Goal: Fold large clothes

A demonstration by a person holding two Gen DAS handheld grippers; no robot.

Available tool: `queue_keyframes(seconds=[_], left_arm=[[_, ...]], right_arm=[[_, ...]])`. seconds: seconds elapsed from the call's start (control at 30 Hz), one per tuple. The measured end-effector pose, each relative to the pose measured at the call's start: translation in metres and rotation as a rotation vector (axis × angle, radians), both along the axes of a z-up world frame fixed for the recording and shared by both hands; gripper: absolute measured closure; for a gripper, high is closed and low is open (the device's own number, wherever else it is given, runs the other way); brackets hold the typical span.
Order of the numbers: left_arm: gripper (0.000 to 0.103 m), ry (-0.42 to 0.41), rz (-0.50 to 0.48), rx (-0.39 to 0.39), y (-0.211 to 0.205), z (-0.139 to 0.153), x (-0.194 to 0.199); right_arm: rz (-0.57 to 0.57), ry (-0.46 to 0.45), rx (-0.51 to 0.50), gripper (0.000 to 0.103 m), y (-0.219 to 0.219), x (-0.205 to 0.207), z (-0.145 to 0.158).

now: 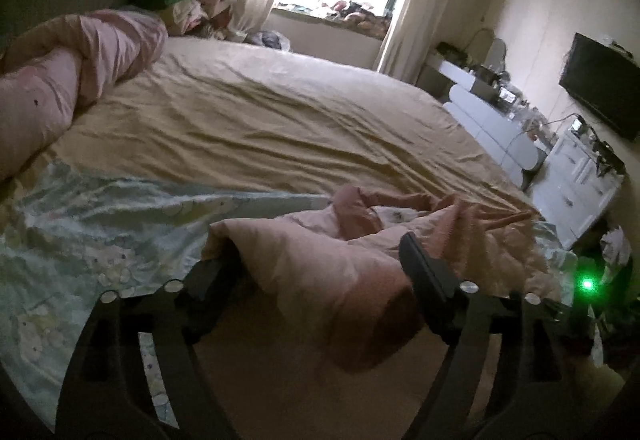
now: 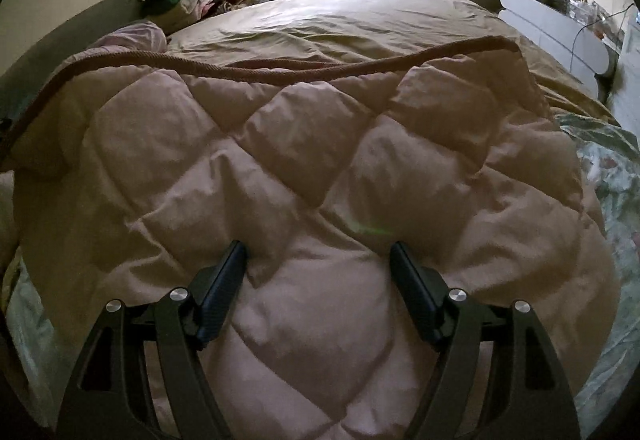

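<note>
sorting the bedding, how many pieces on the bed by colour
pink quilted comforter: 1
pink rolled bedding: 1
tan sheet: 1
pale green printed cover: 1
total: 4

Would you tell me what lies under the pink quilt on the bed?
Beneath the pink quilt a tan sheet and pale green printed cover show at its edges; anything else underneath is hidden.
</note>
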State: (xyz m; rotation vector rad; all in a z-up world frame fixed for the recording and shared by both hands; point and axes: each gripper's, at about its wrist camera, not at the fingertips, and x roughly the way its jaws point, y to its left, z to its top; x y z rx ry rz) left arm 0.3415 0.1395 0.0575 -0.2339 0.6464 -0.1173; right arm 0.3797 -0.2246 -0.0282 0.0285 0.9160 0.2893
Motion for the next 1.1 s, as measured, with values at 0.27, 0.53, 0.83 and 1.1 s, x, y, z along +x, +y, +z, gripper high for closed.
queue_keyframes(seconds=[0.27, 0.53, 0.83, 1.1], left_arm=[[0.011, -0.130, 0.047, 0.093, -0.004, 0.026, -0.023], [0.009, -0.109, 0.064, 0.168, 0.005, 0.016, -0.038], [0.009, 0.042, 0.057, 0.242, 0.021, -0.054, -0.043], [0.009, 0.152, 0.007, 0.217, 0.016, -0.104, -0.034]], right_arm=[[-0.011, -0.010, 0.063, 0.031, -0.012, -0.003, 0.012], [-0.056, -0.133, 0.041, 0.019, -0.063, -0.031, 0.060], [-0.152, -0.122, -0.044, 0.016, -0.120, -0.033, 0.049], [-0.175, -0.098, -0.045, 0.017, -0.132, -0.010, 0.023]])
